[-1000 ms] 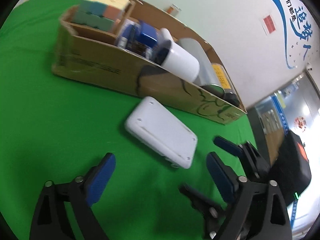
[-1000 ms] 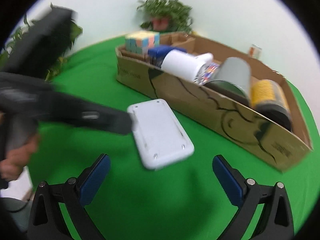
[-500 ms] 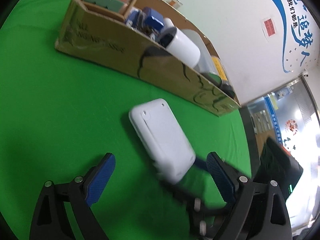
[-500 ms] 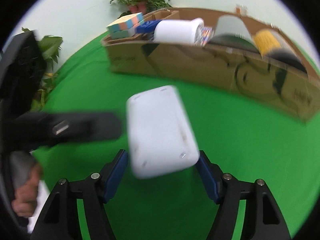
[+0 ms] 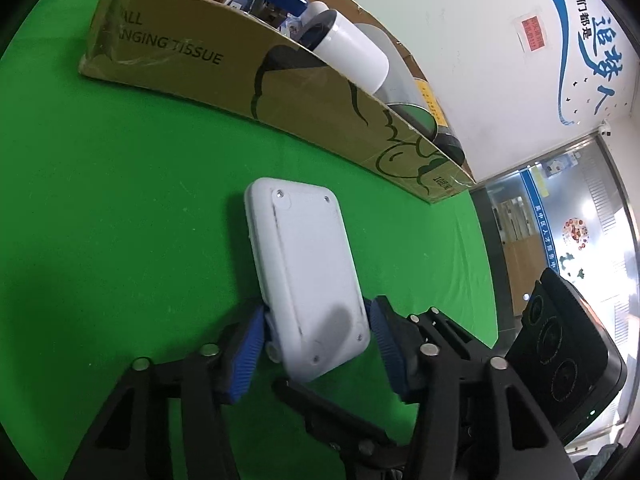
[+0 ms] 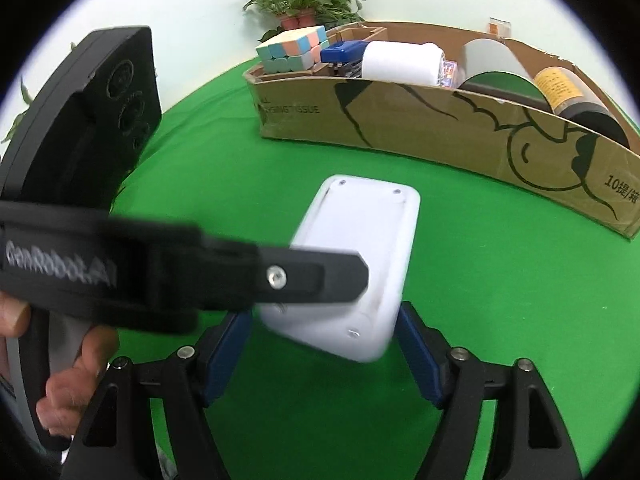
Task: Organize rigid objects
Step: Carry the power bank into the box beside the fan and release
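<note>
- White rectangular device (image 5: 306, 272) is seen raised off the green cloth (image 5: 120, 200), underside and screw holes up, its near end lying between the blue pads of both grippers.
- Left gripper (image 5: 316, 350): jaws have just been closing; pads are pressed against the device's long edges at the near end, pinching it.
- Right gripper (image 6: 324, 354): jaws have just been opening slightly after a closing; the right pad sits at the device's corner, but the left side is hidden by the other tool, so a firm grip cannot be told.
- Both tools are angled downward; the left one crosses the right wrist view, held by a hand (image 6: 68, 376).
- Cardboard box (image 6: 440, 132) with stored items lies beyond, apart from the device.
</note>
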A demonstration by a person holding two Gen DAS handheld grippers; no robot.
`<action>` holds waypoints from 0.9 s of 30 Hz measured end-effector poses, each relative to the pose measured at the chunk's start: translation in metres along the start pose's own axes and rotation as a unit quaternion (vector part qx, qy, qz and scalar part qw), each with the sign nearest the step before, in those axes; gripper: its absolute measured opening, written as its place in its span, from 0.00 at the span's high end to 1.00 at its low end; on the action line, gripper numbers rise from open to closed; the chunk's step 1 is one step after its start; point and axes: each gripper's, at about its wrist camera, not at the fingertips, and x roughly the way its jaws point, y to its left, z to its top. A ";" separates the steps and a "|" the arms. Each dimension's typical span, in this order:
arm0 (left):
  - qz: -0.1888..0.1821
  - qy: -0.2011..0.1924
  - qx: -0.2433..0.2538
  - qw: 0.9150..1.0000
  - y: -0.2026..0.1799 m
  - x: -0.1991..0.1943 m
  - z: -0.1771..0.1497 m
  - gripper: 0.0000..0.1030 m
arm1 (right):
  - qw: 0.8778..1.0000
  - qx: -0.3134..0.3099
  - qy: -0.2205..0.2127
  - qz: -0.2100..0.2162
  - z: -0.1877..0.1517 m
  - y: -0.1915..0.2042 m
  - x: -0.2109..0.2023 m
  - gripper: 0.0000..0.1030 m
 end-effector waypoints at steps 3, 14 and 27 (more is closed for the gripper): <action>0.006 -0.003 0.003 1.000 -0.002 -0.003 0.000 0.56 | 1.000 0.007 -0.004 -0.007 0.004 0.007 0.006 0.27; 0.032 -0.042 0.068 0.996 -0.031 -0.026 0.002 0.68 | 0.998 -0.002 -0.043 -0.048 0.011 0.010 -0.010 0.35; 0.028 -0.105 0.107 0.988 -0.053 -0.093 0.055 0.71 | 0.993 -0.021 -0.113 -0.036 0.068 0.013 -0.041 0.35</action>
